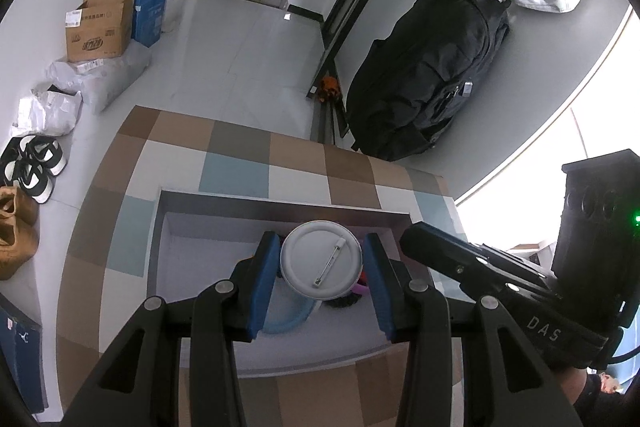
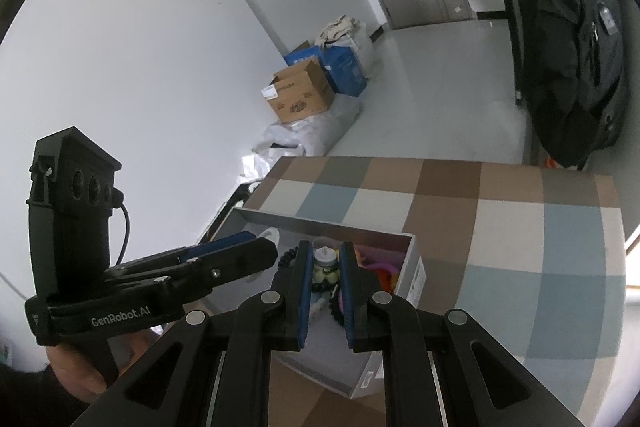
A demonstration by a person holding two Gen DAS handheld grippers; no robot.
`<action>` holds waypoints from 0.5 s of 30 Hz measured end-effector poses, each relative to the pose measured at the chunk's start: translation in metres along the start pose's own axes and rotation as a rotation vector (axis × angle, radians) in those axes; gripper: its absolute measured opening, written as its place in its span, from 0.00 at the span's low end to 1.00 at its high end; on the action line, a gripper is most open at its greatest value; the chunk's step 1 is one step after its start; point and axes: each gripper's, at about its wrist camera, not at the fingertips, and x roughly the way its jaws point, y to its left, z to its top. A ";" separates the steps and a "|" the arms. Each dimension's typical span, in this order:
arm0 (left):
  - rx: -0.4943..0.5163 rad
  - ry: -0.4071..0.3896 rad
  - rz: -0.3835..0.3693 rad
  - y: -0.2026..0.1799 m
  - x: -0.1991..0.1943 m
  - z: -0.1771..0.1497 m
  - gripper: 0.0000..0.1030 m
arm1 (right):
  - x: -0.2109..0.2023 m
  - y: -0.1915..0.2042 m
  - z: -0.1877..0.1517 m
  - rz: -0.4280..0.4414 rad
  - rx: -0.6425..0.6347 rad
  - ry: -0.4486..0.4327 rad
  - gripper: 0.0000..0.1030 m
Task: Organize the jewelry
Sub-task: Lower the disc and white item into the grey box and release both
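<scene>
A round white badge (image 1: 321, 259), turned so that its back and safety pin are seen, is clamped between the blue pads of the left gripper (image 1: 322, 267) and is held above the open box (image 1: 280, 205). The box is set on a table covered with a checked cloth (image 1: 240, 151) in brown, white and pale blue. Inside the box, under the badge, a pale blue ring (image 1: 286, 319), something purple and a dark beaded piece are partly seen. In the right wrist view the right gripper (image 2: 325, 277) is held over the same box (image 2: 416, 267), its jaws drawn nearly together on a small figure (image 2: 325, 267) with a grey top and a greenish body; whether the pads truly press on it cannot be told for certain. A black bead bracelet (image 2: 286, 259) and orange and pink pieces (image 2: 380, 267) are seen lying in the box beside it. The left gripper (image 2: 240, 247) is seen to the left, held by a hand (image 2: 80, 371). A black backpack (image 1: 432, 71) is seen against the wall beyond the table
</scene>
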 end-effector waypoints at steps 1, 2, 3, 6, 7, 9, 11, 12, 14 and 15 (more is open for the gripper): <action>-0.002 0.002 -0.001 0.001 0.001 0.000 0.36 | 0.001 -0.001 0.000 0.004 0.004 0.005 0.12; -0.004 0.003 -0.002 0.001 0.002 0.000 0.36 | 0.003 -0.002 0.000 0.007 0.007 0.009 0.12; -0.009 0.005 -0.004 0.002 0.003 0.000 0.36 | 0.004 -0.003 0.000 0.008 0.013 0.011 0.12; -0.026 0.006 -0.013 0.004 0.005 0.000 0.36 | 0.005 -0.005 0.002 0.030 0.025 0.010 0.13; -0.034 0.011 -0.012 0.005 0.005 0.001 0.36 | 0.004 -0.005 0.002 0.025 0.022 0.008 0.15; -0.041 0.028 -0.011 0.005 0.008 0.002 0.41 | 0.003 -0.004 0.001 0.023 0.022 0.006 0.15; -0.047 0.032 -0.021 0.006 0.009 0.002 0.52 | 0.002 -0.005 0.002 0.018 0.031 -0.001 0.22; -0.052 0.019 -0.026 0.006 0.007 0.002 0.59 | 0.000 -0.007 0.002 0.016 0.037 -0.006 0.24; -0.053 -0.007 -0.035 0.005 0.002 0.003 0.66 | -0.005 -0.010 0.002 0.006 0.050 -0.026 0.36; -0.053 -0.020 -0.032 0.005 0.000 0.003 0.67 | -0.009 -0.013 0.003 0.003 0.058 -0.039 0.43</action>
